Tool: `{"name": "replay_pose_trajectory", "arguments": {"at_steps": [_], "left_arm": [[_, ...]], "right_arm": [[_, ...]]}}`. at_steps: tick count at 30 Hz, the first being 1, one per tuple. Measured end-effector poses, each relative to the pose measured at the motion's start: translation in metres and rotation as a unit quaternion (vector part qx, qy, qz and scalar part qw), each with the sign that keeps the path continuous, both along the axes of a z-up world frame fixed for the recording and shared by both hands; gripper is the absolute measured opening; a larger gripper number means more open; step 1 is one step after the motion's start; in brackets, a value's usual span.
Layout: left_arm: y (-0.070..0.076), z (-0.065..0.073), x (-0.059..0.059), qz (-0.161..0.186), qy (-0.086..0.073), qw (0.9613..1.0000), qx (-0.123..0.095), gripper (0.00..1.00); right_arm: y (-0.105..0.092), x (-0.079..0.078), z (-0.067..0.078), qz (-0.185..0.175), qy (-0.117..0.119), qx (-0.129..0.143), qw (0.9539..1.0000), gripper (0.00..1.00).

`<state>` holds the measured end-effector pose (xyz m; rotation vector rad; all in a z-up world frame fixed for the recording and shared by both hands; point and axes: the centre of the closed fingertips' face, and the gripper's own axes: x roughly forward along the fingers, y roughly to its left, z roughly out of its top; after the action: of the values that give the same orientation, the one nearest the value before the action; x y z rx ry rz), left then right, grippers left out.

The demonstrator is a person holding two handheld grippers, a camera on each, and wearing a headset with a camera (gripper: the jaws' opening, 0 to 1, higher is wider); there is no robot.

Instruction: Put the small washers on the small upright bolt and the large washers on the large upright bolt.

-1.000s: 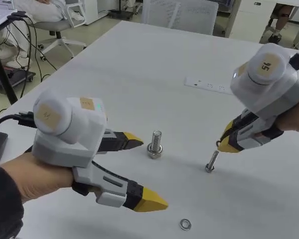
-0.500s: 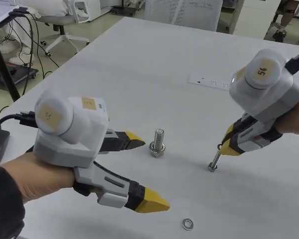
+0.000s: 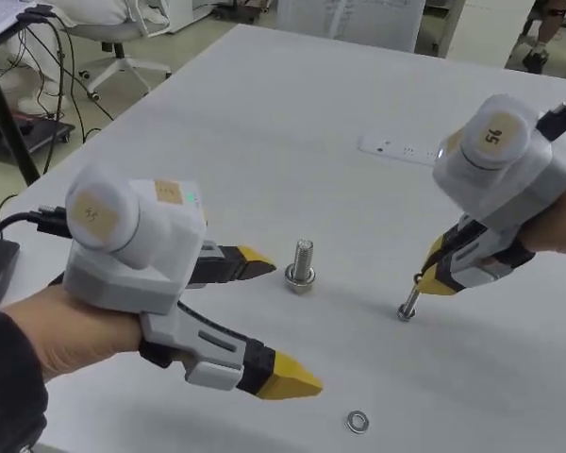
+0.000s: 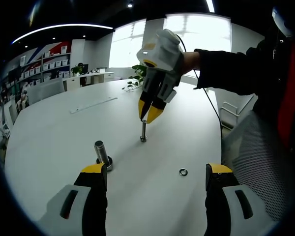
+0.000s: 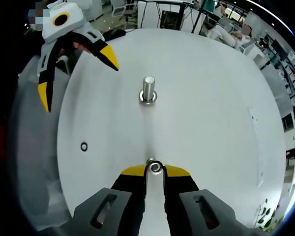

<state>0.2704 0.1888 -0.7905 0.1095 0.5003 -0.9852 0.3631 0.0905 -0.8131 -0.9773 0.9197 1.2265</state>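
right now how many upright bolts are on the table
2. The large bolt stands ahead of the open left gripper; the small bolt stands right under the right gripper, whose tips pinch what looks like a washer.

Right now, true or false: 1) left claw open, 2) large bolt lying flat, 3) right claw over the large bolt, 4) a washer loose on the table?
1. The left claw is open. True.
2. The large bolt lies flat. False: it stands upright.
3. The right claw is over the large bolt. False: it is at the top of the small bolt, apparently pinching a small washer.
4. A loose washer lies on the table. True.
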Motion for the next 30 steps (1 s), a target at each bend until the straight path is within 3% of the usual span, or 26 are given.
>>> {"name": "replay_pose_trajectory", "arguments": {"at_steps": [12, 30], "left_arm": [[0.0, 0.0, 0.0, 0.001, 0.001, 1.0, 0.0, 0.82], [0.002, -0.001, -0.001, 0.005, 0.004, 1.0, 0.003, 0.82]], "right_arm": [[0.0, -0.002, -0.009, -0.001, 0.009, -0.004, 1.0, 0.14], [0.0, -0.001, -0.04, -0.008, 0.026, -0.011, 0.9996, 0.14]]}}
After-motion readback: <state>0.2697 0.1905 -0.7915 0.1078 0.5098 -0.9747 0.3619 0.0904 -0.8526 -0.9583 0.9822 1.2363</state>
